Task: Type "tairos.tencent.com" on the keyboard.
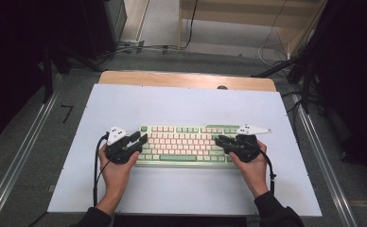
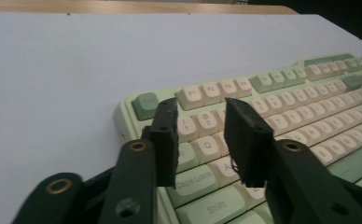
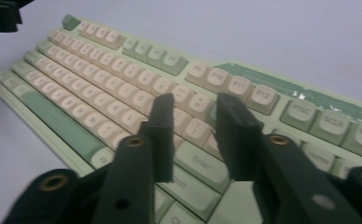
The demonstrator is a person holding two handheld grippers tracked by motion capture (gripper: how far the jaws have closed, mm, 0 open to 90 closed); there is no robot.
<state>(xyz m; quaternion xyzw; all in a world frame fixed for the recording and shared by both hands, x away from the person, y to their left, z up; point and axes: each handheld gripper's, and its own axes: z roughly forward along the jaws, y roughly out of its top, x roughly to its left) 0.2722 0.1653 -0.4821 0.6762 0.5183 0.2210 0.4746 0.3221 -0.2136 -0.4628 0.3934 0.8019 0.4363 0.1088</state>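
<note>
A white sheet (image 1: pixel 181 101) covers a wooden table (image 1: pixel 186 79), with grey floor and dark stands around it; on the sheet lies a green and cream keyboard (image 1: pixel 184 144), long side facing the person. The left gripper (image 2: pixel 202 140) hangs over the keyboard's left end; its two black fingers (image 2: pixel 167 140) stand a little apart with nothing pinched, the Q and number keys showing through the gap. The right gripper (image 3: pixel 195 135) hangs over the right end; its fingers (image 3: pixel 163 135) likewise leave a narrow gap that grips nothing, above the Enter key and its neighbours. Outward from there, each gripper sits in a hand, the left hand (image 1: pixel 117 168) and the right hand (image 1: pixel 253 169), with forearms in dark sleeves coming from the near edge; a cable trails from each gripper.
</note>
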